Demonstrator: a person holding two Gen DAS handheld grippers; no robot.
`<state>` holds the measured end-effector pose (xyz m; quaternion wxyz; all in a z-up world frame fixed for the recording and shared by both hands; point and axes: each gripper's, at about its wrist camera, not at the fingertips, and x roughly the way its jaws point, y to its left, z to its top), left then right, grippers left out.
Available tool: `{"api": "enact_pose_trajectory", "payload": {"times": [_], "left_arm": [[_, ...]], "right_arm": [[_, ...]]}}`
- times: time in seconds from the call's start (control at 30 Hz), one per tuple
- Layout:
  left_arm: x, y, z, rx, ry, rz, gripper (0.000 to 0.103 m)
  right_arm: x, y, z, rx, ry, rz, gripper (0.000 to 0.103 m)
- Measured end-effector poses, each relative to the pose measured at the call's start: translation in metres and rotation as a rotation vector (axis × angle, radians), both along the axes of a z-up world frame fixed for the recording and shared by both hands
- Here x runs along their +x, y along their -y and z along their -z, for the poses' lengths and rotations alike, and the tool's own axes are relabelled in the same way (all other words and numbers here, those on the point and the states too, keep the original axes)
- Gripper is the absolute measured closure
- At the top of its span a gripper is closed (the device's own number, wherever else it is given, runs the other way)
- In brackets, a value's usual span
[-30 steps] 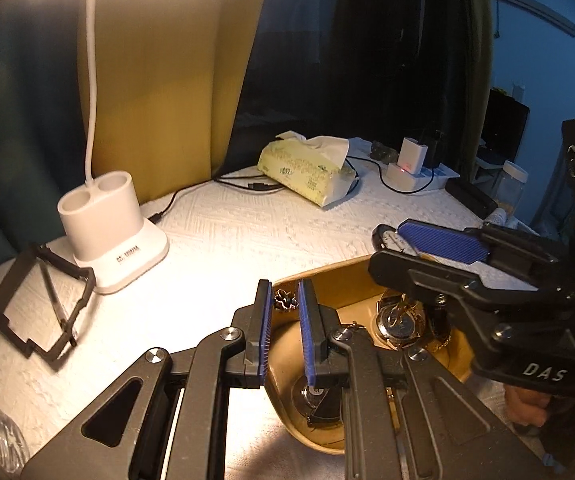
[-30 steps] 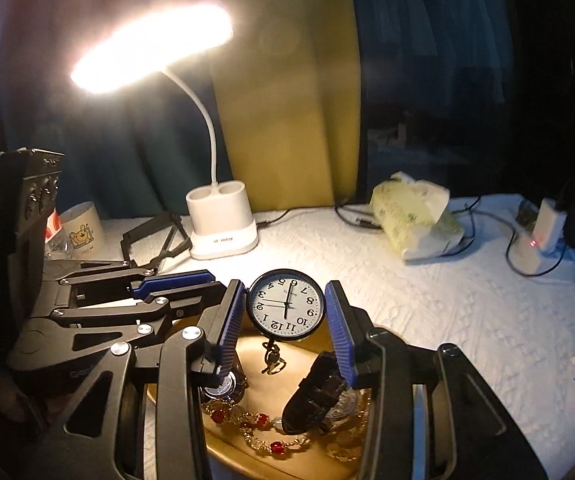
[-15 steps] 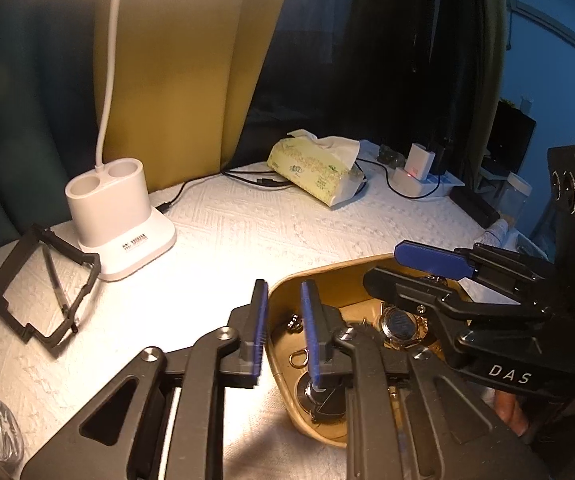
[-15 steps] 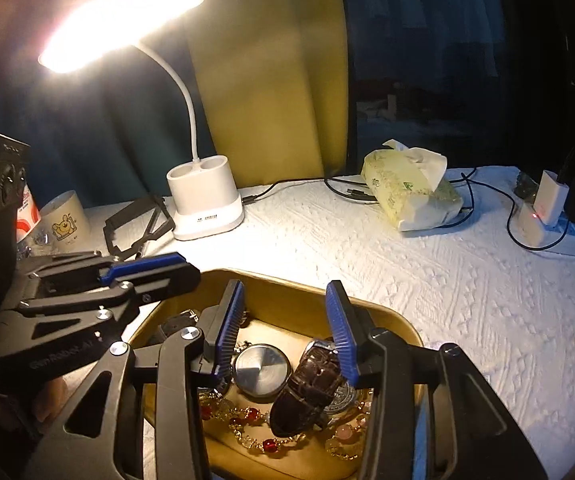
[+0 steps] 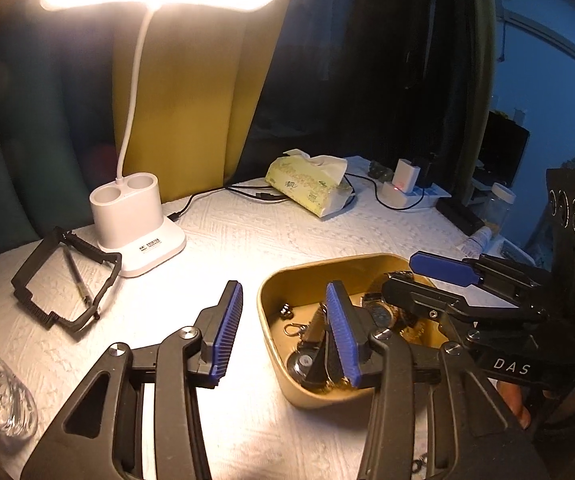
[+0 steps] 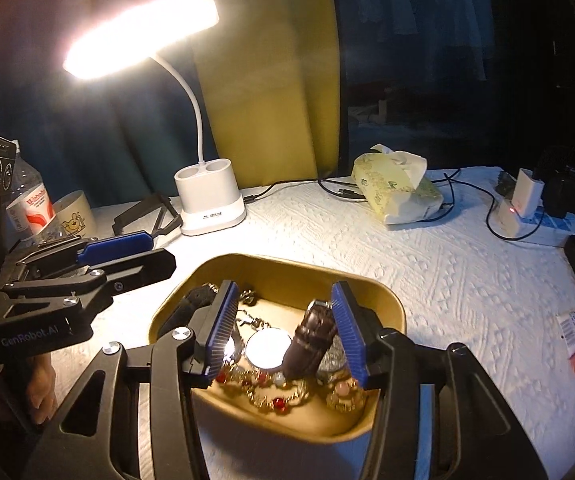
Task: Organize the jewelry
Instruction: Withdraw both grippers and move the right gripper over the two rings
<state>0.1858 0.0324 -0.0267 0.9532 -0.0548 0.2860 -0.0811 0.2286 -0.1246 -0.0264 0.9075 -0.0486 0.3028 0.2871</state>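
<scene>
Gold tray (image 6: 383,300) runs lengthwise left-right; both claws, left (image 5: 283,332) and right (image 6: 283,332), spread, empty

The left gripper (image 5: 283,330), formerly nearly closed, now stands wide apart. The clock once between the right gripper's (image 6: 283,330) fingers is gone; a watch (image 6: 268,349) lies in the tray (image 6: 383,300).

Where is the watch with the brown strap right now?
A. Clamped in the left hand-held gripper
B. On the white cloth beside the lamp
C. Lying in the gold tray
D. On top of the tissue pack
C: the watch lies in the tray among the other jewelry, between the open fingers of the right hand-held gripper, which do not visibly clamp it.
</scene>
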Motion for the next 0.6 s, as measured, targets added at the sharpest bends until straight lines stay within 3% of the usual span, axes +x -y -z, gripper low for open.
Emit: {"api": "enact_pose_trajectory", "payload": {"times": [0.33, 0.6], "left_arm": [[-0.038, 0.007, -0.007, 0.017, 0.014, 0.026, 0.056], [-0.064, 0.012, 0.003, 0.012, -0.014, 0.030, 0.056]], "right_arm": [[-0.036, 0.017, -0.006, -0.009, 0.012, 0.030, 0.054], [-0.066, 0.032, 0.000, -0.031, 0.011, 0.045, 0.054]]}}
